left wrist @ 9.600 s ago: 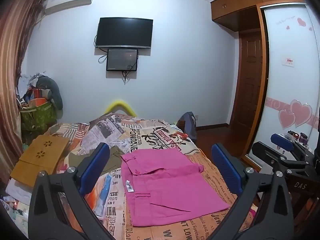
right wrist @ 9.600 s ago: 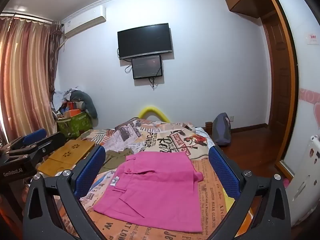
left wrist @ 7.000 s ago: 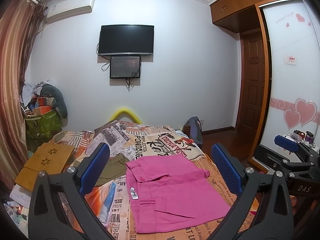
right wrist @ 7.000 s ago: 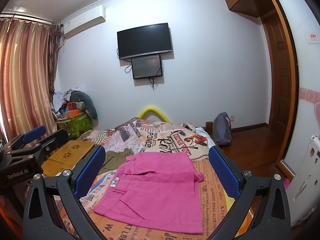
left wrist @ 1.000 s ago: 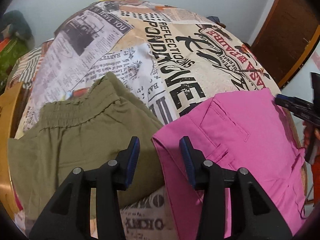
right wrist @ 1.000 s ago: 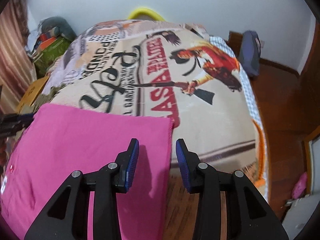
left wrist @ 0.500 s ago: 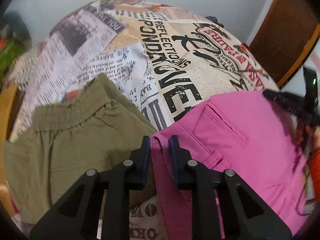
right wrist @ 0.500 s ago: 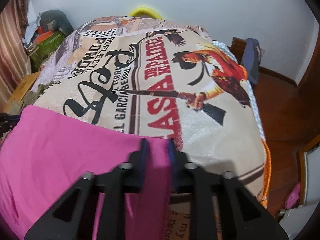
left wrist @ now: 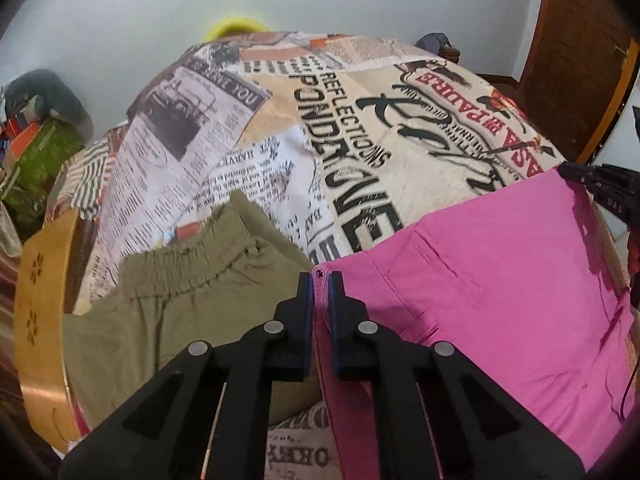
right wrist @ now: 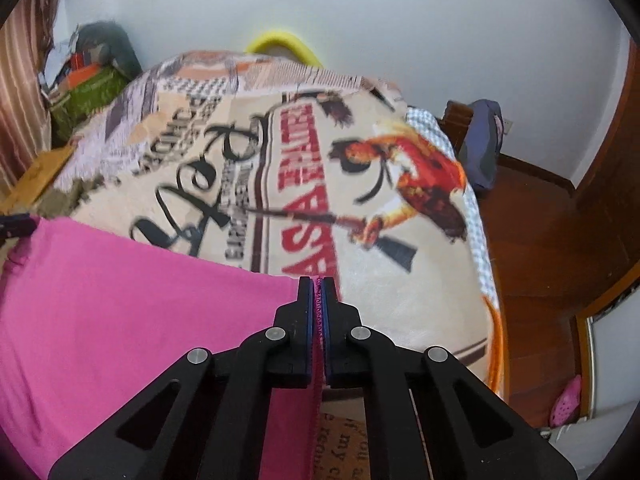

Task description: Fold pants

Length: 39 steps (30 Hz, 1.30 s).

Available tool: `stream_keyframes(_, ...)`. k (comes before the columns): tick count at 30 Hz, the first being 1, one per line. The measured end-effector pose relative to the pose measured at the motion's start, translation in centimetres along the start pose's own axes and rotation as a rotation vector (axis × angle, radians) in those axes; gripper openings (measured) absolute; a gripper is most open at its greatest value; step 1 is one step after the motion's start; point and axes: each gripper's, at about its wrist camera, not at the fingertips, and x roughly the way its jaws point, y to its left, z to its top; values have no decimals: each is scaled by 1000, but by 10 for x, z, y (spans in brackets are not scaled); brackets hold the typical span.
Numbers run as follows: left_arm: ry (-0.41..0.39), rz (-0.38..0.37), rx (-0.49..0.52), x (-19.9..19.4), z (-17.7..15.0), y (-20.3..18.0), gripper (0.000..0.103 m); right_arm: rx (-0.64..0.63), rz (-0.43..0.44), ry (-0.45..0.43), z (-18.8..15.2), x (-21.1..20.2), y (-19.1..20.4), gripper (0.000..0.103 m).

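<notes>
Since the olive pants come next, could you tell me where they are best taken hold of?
Take the olive pants at the two ends of the gathered elastic waistband, coming from the near side. That band lies flat and exposed along the far edge; the pink pants crowd the right end, so mind catching both.

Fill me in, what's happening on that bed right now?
A person is folding the pink pants lying on the newspaper-print bedspread. The left hand-held gripper has just closed on the far corner beside the olive-green pants, and the right hand-held gripper has just closed on the opposite far corner, pink fabric pinched between each pair of jaws. The far edge looks slightly raised, so the fold has barely begun.
</notes>
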Motion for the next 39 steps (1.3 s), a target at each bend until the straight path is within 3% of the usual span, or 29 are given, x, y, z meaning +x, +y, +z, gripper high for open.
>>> stream_keyframes(8, -101, -31, 0, -73, 15, -6, 6, 21, 31, -81, 15, -62, -3, 3)
stream_keyframes(15, -163, -23, 36, -138, -1, -23, 6, 31, 47, -153, 4, -127, -1, 3)
stream_keyframes(26, -199, -25, 70, -209, -67, -45, 6, 39, 83, -196, -43, -202, 21, 3)
stream_keyframes(33, -205, -20, 82, -234, -112, -53, 2, 65, 118, -199, -78, -227, 31, 3)
stream_keyframes(39, -180, -51, 83, -242, -155, -58, 2, 67, 146, -153, -117, -229, 48, 3)
